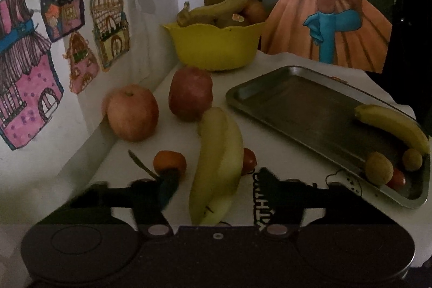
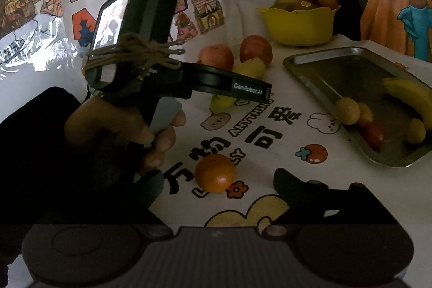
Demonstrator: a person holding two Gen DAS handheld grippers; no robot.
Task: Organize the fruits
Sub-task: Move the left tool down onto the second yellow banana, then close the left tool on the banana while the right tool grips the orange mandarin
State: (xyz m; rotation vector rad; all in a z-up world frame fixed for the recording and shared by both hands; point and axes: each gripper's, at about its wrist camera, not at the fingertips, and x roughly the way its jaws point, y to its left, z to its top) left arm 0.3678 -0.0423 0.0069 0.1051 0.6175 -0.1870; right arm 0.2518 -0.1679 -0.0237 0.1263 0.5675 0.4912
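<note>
Bananas, a yellow pair lying joined (image 1: 216, 166) on the white printed table (image 1: 297, 180), sit between the two fingers of the left claw (image 1: 216, 174). Its jaws are spread on either side of them, and a slim gap shows at each side. A small round orange fruit (image 1: 169, 159) lies just beyond the left fingertip (image 1: 170, 180), which is blurred, and a small red fruit (image 1: 249, 161) lies beside the right one. Ahead of this claw stand two red apples (image 1: 132, 112) (image 1: 190, 93), and past them a yellow scalloped plastic bowl (image 1: 216, 47) holding more fruit. To its right lies a rectangular metal tray (image 1: 297, 104) with a single yellow banana (image 1: 394, 123) and a few small round fruits.

The right claw (image 2: 218, 196) is spread wide, and a round orange (image 2: 215, 173) rests on the table just ahead between its fingers, untouched. Its left finger is lost in shadow. A person's hand (image 2: 151, 131) grips the left claw's handle to its left.
</note>
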